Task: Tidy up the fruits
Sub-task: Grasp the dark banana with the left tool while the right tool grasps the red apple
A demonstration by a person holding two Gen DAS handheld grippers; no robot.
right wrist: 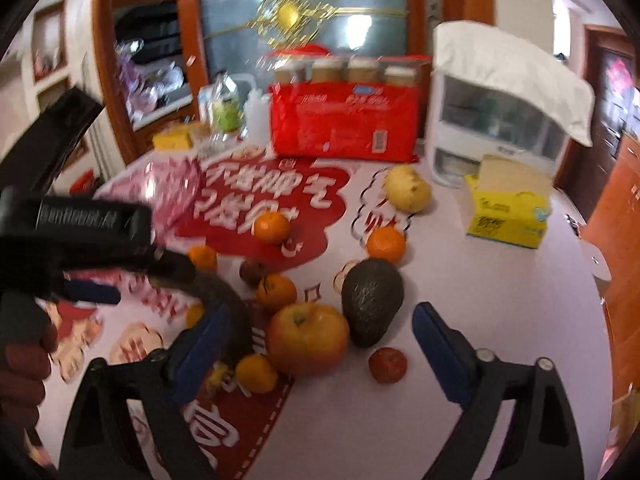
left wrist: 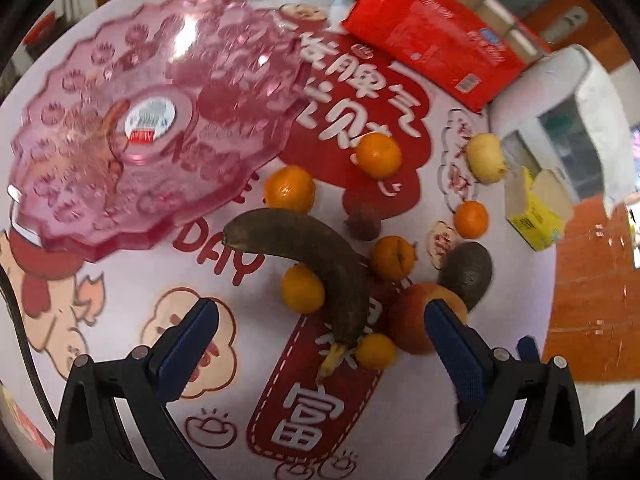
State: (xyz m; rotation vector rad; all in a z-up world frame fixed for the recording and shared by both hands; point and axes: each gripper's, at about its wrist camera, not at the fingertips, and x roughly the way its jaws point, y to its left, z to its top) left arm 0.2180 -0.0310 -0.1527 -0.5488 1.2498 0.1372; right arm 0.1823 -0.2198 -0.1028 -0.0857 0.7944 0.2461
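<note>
Looking down from the left wrist, the camera shows the whole pink fruit plate (left wrist: 120,128) lying empty on the tablecloth (left wrist: 120,280), a round sticker at its centre; the right wrist view catches only its edge. The left gripper (left wrist: 320,312) stands released above a blackened banana (left wrist: 316,264), with the apple (left wrist: 416,316) near one blue finger. The right gripper (right wrist: 320,320), also released and empty, frames the apple, an avocado (right wrist: 372,300) and a small red fruit (right wrist: 387,365) seen in that view alone. Tangerines (left wrist: 378,155) and a pear (left wrist: 486,156) lie scattered. On the cloth, "DAY" and "富" are readable.
</note>
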